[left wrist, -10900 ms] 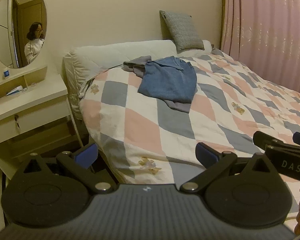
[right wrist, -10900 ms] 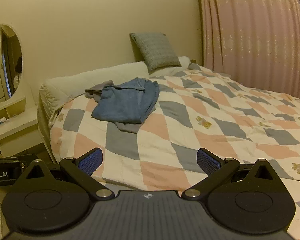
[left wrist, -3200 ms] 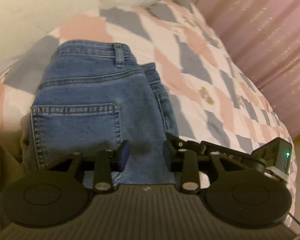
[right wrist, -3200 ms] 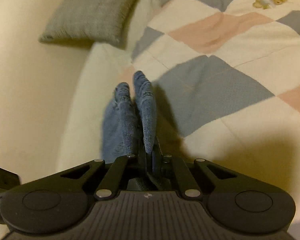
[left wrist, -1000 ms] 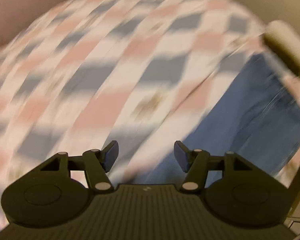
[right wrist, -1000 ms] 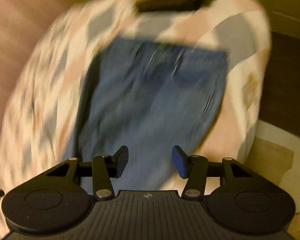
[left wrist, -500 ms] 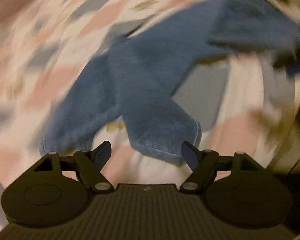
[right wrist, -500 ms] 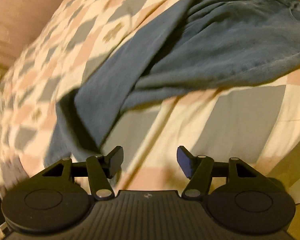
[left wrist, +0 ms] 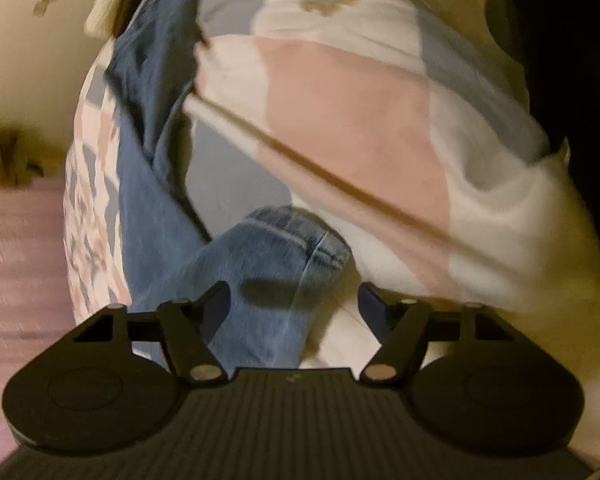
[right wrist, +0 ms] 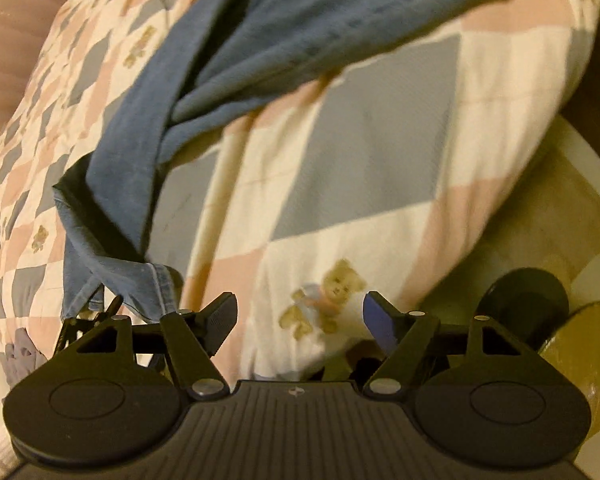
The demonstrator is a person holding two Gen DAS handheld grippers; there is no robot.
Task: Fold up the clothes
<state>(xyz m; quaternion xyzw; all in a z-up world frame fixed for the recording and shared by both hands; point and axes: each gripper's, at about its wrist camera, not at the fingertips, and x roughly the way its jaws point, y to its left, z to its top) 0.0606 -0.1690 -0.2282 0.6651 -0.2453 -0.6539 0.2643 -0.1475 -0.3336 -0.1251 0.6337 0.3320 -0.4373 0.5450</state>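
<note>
Blue jeans (right wrist: 340,24) lie spread over the checked quilt (right wrist: 380,140) on the bed. One leg runs down to a hem (right wrist: 148,280) at the lower left of the right wrist view. In the left wrist view a leg hem (left wrist: 284,248) lies right in front of my left gripper (left wrist: 294,304), and denim reaches in between its fingers. Those jaws are closing, but the pads stand clear of the cloth. My right gripper (right wrist: 300,312) hovers over a teddy-bear print on the quilt beside the jeans. Its jaws are opening and only quilt shows between them.
The quilt drops off over the bed's edge (right wrist: 540,128) at the right, with dark floor beyond. A round dark object (right wrist: 524,300) and a yellowish box (right wrist: 580,360) sit below that edge. A pink curtain (left wrist: 20,260) hangs on the far side of the bed.
My left gripper rolled and dropped down to the leg hem, and its jaws have narrowed. My right gripper slid along the quilt toward the bed's edge, its jaws spreading wider.
</note>
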